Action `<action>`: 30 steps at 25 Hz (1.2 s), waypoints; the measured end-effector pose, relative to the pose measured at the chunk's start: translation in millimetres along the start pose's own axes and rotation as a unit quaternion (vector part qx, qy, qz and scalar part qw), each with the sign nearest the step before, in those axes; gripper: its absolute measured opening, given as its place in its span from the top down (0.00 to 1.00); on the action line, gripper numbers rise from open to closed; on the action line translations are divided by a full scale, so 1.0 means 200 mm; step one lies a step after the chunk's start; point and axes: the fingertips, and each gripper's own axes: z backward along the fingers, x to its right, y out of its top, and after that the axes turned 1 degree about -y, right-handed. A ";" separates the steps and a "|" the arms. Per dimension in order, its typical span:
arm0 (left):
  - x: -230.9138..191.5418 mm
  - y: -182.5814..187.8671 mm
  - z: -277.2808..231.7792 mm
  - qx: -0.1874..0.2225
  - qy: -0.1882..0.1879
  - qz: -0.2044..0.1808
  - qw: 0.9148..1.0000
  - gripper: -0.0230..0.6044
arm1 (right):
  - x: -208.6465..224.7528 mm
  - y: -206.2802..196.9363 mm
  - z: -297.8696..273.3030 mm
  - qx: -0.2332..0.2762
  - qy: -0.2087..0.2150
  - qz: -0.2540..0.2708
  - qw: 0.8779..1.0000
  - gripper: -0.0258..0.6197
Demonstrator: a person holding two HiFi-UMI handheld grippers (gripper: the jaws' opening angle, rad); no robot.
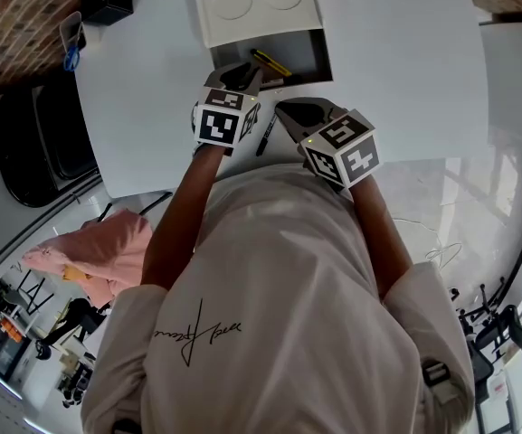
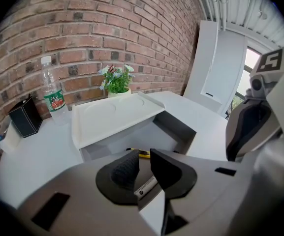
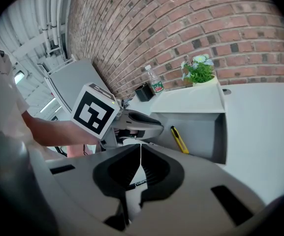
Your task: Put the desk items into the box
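An open white box [image 1: 319,57] stands on the white table [image 1: 152,107], its lid [image 1: 256,7] tipped back behind it. A yellow utility knife [image 1: 270,62] lies inside the box. My left gripper [image 1: 253,75] hangs over the box's near edge, open, with nothing between its pads. In the left gripper view the knife [image 2: 142,153] shows just past the gap. My right gripper [image 1: 283,108] is to the right and nearer, shut on nothing. A black marker pen [image 1: 265,134] lies on the table between the two grippers, under their jaws [image 2: 146,185] [image 3: 137,183].
A water bottle [image 2: 53,95], a black holder [image 2: 25,117] and a small potted plant [image 2: 116,80] stand along the brick wall at the table's far side. A black chair [image 1: 43,138] is left of the table. The table's near edge curves close to my body.
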 end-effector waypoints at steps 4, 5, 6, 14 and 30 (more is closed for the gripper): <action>0.01 0.00 0.03 0.007 0.000 0.005 1.000 0.85 | 0.00 0.01 0.00 0.000 -0.001 0.006 1.000 0.92; 0.02 0.00 0.04 0.008 -0.002 0.007 1.000 0.85 | -0.01 0.01 0.01 0.002 -0.001 0.006 1.000 0.92; 0.03 0.00 0.05 0.008 -0.004 0.008 1.000 0.85 | -0.01 0.01 0.01 0.004 -0.001 0.006 1.000 0.92; 0.10 -0.01 0.11 0.025 -0.014 0.015 0.999 0.88 | -0.01 0.04 0.04 0.018 -0.005 0.008 1.000 0.92; 0.25 -0.06 0.33 0.061 -0.037 0.033 0.997 0.95 | -0.04 0.03 0.12 0.010 -0.002 0.047 0.999 0.92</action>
